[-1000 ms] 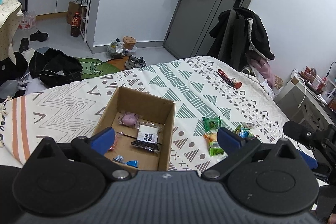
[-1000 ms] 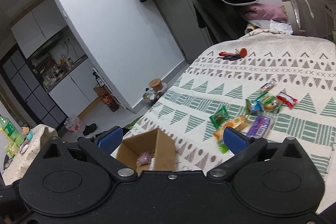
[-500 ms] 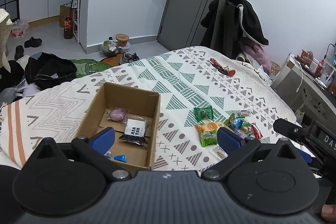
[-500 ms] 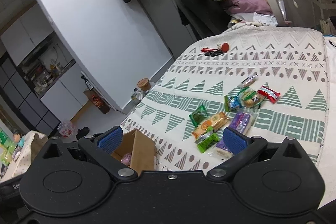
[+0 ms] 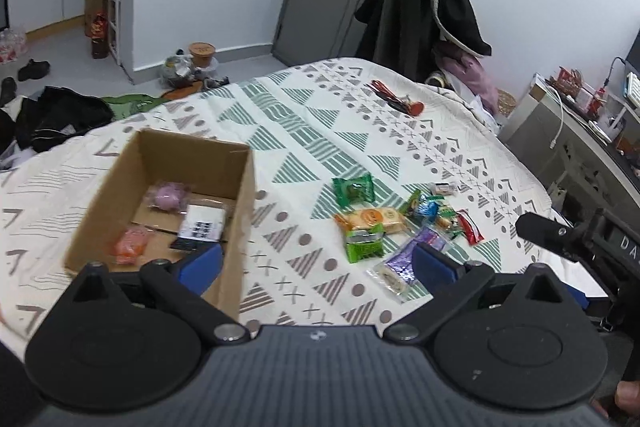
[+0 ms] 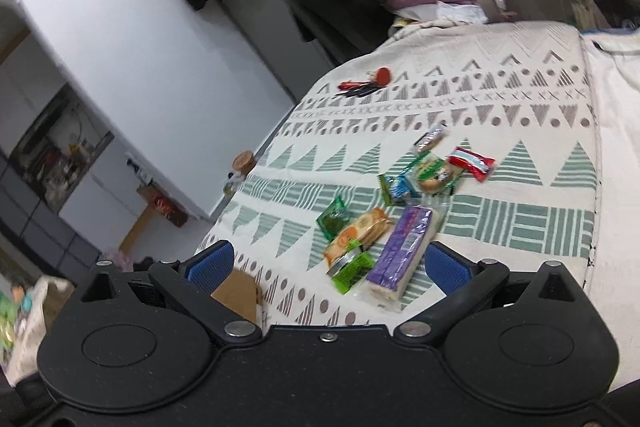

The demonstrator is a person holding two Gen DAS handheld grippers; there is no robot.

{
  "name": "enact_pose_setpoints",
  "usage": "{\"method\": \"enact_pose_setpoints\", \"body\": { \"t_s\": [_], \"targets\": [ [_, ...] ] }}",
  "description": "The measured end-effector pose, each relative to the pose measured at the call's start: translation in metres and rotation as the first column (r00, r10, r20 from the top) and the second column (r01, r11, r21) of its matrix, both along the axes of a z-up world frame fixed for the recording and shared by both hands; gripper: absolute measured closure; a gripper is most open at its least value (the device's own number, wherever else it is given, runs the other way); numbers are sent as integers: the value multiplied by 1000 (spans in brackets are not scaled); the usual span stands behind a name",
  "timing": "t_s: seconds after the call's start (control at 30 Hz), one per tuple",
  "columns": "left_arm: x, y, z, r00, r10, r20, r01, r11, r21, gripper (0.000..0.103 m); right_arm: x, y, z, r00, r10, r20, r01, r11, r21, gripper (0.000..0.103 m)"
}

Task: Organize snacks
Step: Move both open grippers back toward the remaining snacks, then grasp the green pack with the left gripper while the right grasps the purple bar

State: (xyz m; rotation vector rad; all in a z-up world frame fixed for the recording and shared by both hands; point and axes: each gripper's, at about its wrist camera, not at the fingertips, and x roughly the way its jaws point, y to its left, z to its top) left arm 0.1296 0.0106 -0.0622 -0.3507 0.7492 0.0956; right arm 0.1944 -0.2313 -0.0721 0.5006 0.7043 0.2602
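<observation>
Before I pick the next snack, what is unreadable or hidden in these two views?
- Brown cardboard box: near corner hidden behind left gripper, left view; only a corner shows in right view.
- Small snack packets beyond the purple-wrapped bar: labels blurred, right view.
- White-labelled packet: print too small.

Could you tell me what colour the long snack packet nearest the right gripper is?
The long snack packet is purple; it shows best in the right wrist view.

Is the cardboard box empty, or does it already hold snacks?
Not empty: the cardboard box holds a pink snack, an orange snack and a white-labelled packet.
</observation>
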Motion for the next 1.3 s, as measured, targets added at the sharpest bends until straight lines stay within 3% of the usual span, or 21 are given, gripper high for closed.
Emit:
{"method": "enact_pose_setpoints", "body": {
  "t_s": [0.17, 0.23, 0.37, 0.57, 1.1, 1.3],
  "targets": [
    [19, -11, -12, 1000, -19, -1, 19, 1000, -22, 6, 16, -8, -17, 998, -38, -49, 38, 999, 6, 3],
    [28, -15, -17, 1000, -26, -3, 26, 999, -25, 9, 25, -10, -28, 995, -41, -90, 43, 999, 20, 12],
    [48, -24, -29, 999, -41, -18, 40, 999, -30, 20, 41, -11, -48, 988, -37, -147, 44, 998, 45, 23],
    [78, -35, -54, 997, -57, -59, 54, 997, -59, 33, 63, -10, -69, 983, -28, -180, 37, 998, 51, 27],
    [148, -52, -116, 982, -97, -159, 78, 990, -116, 38, 111, -9, -118, 946, -56, -320, 81, 995, 66, 33],
    [171, -57, -137, 975, -115, -192, 88, 986, -144, 37, 119, -7, -126, 943, -53, -329, 73, 996, 49, 33]
  ]
}}
